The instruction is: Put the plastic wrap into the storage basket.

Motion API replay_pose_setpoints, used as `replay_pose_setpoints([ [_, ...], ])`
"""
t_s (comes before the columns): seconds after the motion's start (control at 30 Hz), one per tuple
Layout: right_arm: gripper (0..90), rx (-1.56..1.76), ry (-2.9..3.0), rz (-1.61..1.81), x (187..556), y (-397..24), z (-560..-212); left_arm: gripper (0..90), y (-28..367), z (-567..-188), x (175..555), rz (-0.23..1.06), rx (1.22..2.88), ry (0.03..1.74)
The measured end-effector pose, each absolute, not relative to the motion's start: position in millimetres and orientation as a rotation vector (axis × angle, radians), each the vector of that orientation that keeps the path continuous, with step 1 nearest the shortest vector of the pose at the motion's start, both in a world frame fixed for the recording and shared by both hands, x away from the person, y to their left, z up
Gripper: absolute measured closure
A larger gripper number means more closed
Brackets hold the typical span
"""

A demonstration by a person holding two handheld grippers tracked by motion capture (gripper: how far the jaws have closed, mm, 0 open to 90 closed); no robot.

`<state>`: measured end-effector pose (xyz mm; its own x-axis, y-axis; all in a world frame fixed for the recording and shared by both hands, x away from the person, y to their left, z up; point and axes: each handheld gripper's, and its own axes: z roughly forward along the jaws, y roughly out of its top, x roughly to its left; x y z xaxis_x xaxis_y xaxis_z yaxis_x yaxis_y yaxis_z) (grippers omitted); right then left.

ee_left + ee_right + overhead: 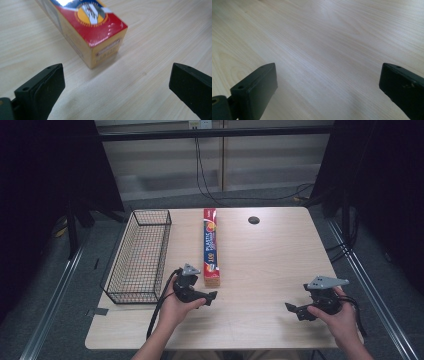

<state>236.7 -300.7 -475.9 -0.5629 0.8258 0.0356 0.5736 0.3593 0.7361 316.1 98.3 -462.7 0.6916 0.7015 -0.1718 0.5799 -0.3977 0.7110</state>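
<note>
A long red, blue and yellow plastic-wrap box (210,247) lies lengthwise on the wooden table, just right of a black wire basket (140,255). My left gripper (212,297) sits at the box's near end, held low over the table. In the left gripper view its jaws stand wide apart, open, with the box's end (100,37) a little ahead of them and nothing between the pads. My right gripper (292,310) rests over bare wood at the front right, far from the box. It is open too, with bare table (327,50) between its jaws.
The empty basket stands along the table's left edge. A small round black hole (253,220) lies at the far middle right of the table (270,260). Cables hang behind the table's far edge. Dark curtains flank both sides.
</note>
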Motion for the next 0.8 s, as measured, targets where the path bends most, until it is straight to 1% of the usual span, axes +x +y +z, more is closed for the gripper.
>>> replay_pose_setpoints([
  [0.03,1.3,1.232,2.276,1.043,238,-302,-476,0.1,97,-461,317,0.182,2.092,0.992],
  [0.13,1.2,1.241,2.27,1.049,239,-303,-476,0.1,95,-458,318,0.166,2.095,1.003],
  [0.23,1.1,1.234,2.282,1.028,238,-301,-477,0.1,95,-454,320,0.169,2.123,1.009],
  [0.3,1.1,1.235,2.276,1.034,238,-301,-476,0.1,95,-452,322,0.134,2.118,1.015],
  [0.37,1.1,1.225,2.28,1.039,238,-299,-475,0.1,94,-449,325,0.155,2.111,1.031],
  [0.53,1.1,1.215,2.285,1.018,240,-298,-476,0.6,92,-445,334,0.141,2.137,1.07],
  [0.67,1.1,1.224,2.279,1.031,240,-299,-475,1.0,89,-441,342,0.159,2.136,1.101],
  [0.8,1.1,1.211,2.289,1.024,242,-299,-476,1.6,87,-436,353,0.132,2.154,1.123],
])
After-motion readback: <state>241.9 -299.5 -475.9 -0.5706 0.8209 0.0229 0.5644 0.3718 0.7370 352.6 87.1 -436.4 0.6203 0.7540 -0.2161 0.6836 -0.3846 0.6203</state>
